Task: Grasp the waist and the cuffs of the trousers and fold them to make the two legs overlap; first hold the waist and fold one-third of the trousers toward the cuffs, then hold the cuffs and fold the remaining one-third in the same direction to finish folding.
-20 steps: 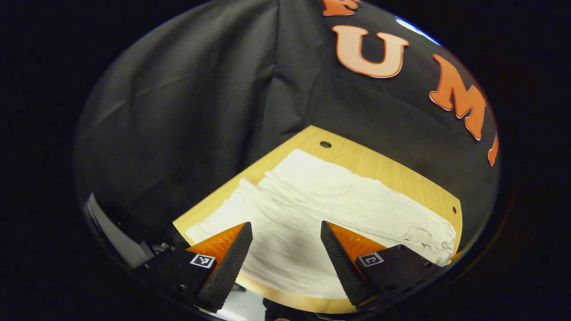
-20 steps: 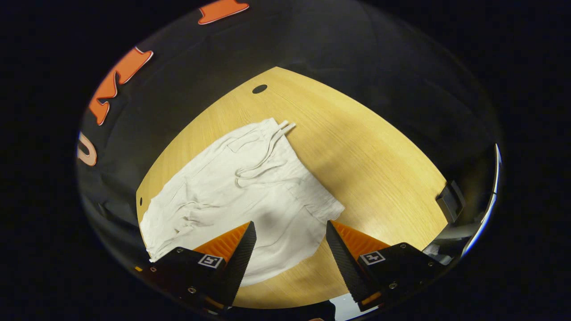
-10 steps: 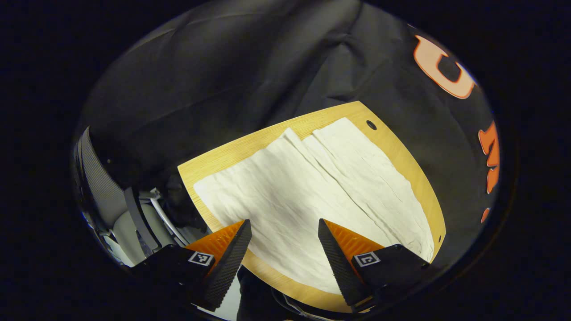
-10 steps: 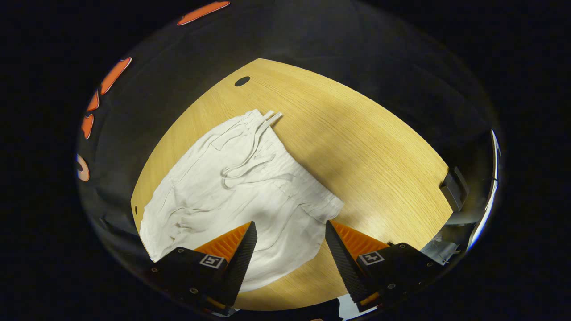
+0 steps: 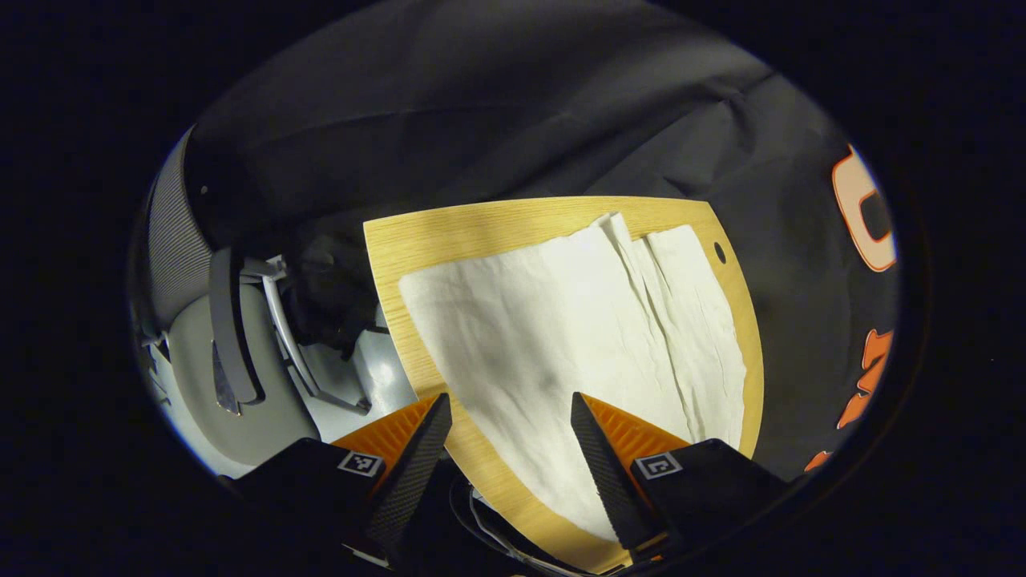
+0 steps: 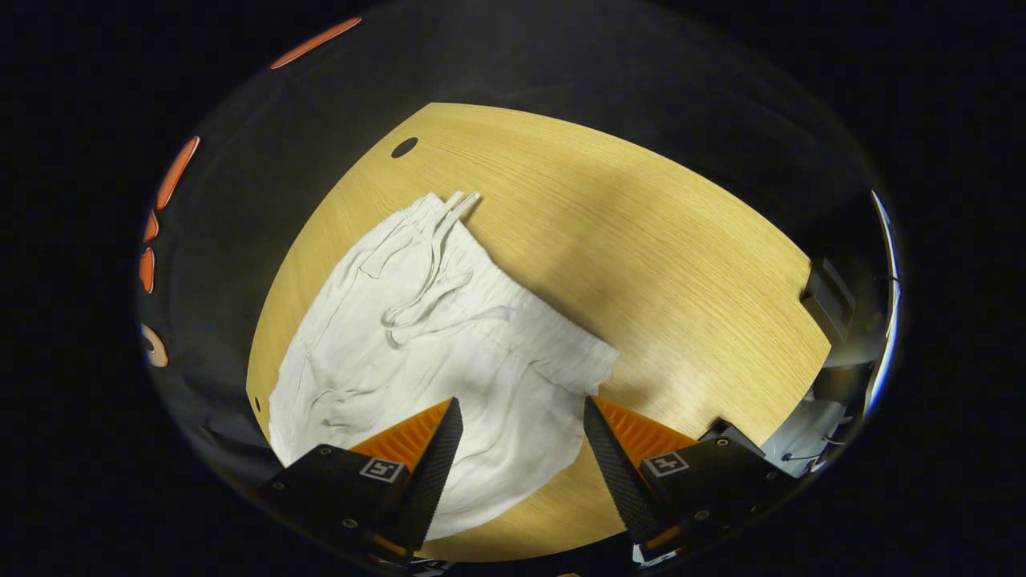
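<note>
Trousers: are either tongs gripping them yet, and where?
Nothing held. Left tongs and right tongs are both open above the trousers, which lie flat on the table.

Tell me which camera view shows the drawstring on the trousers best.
The right gripper view: the drawstring lies looped across the waistband, its ends reaching the trousers' far edge. The left gripper view looks at the trouser legs, spread flat on the table, not the waist.

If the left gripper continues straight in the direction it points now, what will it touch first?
Probably the trousers lying flat on the table: the open left gripper points at the cloth near the table's edge. Depth is uncertain.
</note>
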### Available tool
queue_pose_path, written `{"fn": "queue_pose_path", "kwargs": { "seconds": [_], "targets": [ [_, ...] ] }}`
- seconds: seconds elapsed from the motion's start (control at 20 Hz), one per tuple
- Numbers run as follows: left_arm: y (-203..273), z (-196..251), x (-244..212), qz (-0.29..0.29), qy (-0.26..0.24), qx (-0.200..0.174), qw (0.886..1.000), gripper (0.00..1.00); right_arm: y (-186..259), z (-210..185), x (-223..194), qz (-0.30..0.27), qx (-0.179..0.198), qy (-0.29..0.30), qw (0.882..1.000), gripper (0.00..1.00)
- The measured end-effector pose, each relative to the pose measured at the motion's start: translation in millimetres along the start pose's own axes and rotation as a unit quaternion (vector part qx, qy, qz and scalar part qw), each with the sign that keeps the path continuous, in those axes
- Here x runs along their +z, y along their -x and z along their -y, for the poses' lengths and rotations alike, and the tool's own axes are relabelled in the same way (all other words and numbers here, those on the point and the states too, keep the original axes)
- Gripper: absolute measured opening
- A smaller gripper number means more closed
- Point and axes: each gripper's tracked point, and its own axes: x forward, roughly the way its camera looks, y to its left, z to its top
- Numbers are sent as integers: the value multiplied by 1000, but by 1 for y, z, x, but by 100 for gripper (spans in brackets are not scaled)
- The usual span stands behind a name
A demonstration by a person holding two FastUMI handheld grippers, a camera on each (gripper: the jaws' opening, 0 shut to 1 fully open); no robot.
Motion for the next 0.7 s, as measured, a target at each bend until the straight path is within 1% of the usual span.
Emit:
{"fn": "queue_pose_path", "kwargs": {
  "seconds": [0.05,0.1,0.15,0.25,0.3,0.45,0.5,0.55,0.6,0.65,0.7],
  "targets": [
    [1,-1,1,-1,7,-3,1000,98,-1,3,0,1,-3,-3,1000,93],
    [2,-3,5,0,12,-3,1000,98,0,5,2,3,-4,-6,1000,92],
    [-1,-9,10,0,18,0,1000,100,0,6,3,4,-5,-10,1000,92],
    [-14,-18,15,0,31,-2,1000,100,1,9,5,6,-4,-15,1000,93],
    [-21,-18,20,5,36,-10,999,94,1,11,6,7,-5,-18,1000,93],
    [-30,-9,33,11,37,-36,999,84,-3,15,4,5,-9,-24,1000,93],
    [-35,-1,37,12,35,-50,998,76,-4,17,4,5,-10,-26,1000,92],
    [-41,8,37,14,36,-60,997,73,-5,18,4,4,-10,-27,1000,93],
    [-45,19,40,16,36,-78,996,65,-5,20,3,5,-11,-28,1000,93],
    [-50,25,41,17,34,-84,996,61,-5,21,3,5,-11,-29,1000,93],
    [-57,27,42,20,36,-84,996,51,-7,24,2,6,-12,-30,999,93]
  ]
}}
